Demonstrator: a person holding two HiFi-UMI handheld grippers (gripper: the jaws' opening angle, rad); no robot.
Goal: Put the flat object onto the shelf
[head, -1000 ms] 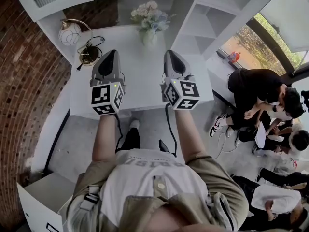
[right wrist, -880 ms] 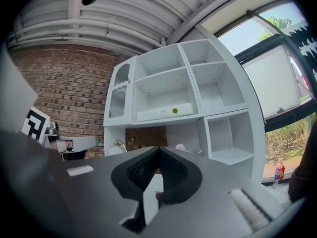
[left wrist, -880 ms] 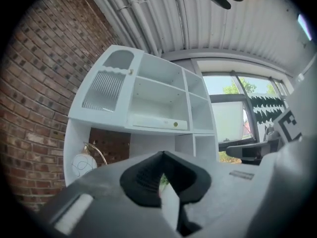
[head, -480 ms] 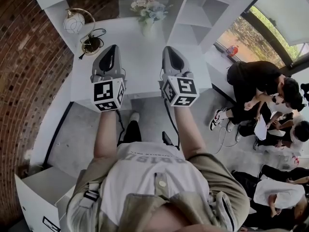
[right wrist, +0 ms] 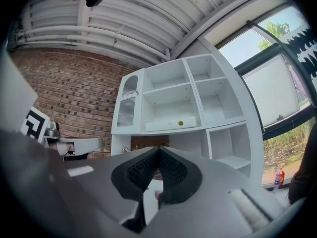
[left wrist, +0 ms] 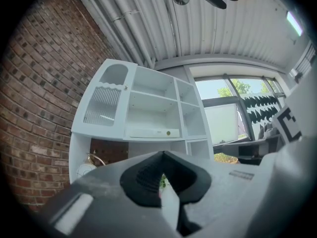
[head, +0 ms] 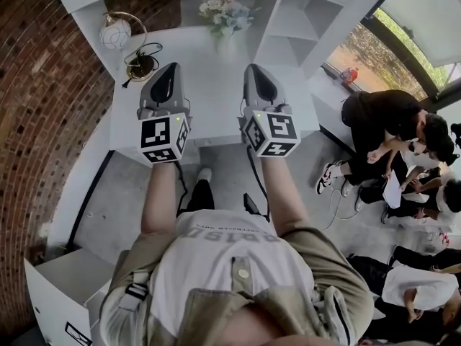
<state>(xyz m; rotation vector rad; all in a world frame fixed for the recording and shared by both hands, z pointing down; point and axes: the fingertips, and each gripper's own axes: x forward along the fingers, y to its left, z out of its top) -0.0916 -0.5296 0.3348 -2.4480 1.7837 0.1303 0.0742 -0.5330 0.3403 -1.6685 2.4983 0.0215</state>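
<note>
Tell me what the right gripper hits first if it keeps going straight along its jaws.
Probably the white shelf unit, at its lower panel behind the desk. The right gripper, jaws shut, points roughly level above it, so nothing nearer seems to sit in its line. Depth is unclear.

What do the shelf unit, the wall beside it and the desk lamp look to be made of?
Shelf unit: probably painted or laminated board, smooth matte white, with one ribbed translucent door panel.
Wall: bare red-brown brick with pale mortar lines.
Lamp: round frosted white globe, likely glass, on a brass-coloured metal arc and base.
</note>
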